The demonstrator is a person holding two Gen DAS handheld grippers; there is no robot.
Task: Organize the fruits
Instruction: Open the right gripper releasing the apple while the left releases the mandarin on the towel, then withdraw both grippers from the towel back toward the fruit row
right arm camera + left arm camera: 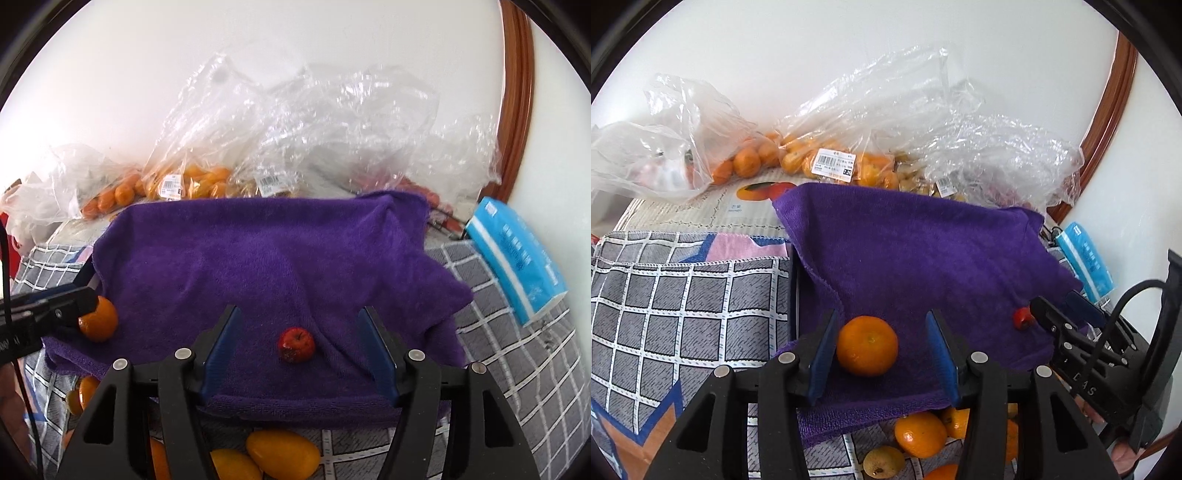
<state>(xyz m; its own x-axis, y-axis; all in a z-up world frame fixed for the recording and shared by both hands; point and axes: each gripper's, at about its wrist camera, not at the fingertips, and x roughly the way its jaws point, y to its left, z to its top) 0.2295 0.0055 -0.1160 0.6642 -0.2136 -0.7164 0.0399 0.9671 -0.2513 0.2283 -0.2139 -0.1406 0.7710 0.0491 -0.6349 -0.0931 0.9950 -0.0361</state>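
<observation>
A purple towel (916,258) covers the middle of the table and also fills the right wrist view (258,258). An orange tangerine (867,345) lies on it between the fingers of my open left gripper (882,350); it touches the left pad. It also shows in the right wrist view (99,323). A small red fruit (296,344) lies on the towel between the fingers of my open right gripper (299,350), touching neither. It also shows in the left wrist view (1023,318), at the tip of the right gripper.
Clear plastic bags of tangerines (827,158) and other fruit line the back wall. Loose tangerines (919,434) and yellow mangoes (282,454) lie at the towel's near edge. A blue tissue pack (517,258) lies at the right. A grey checked cloth (683,302) covers the table.
</observation>
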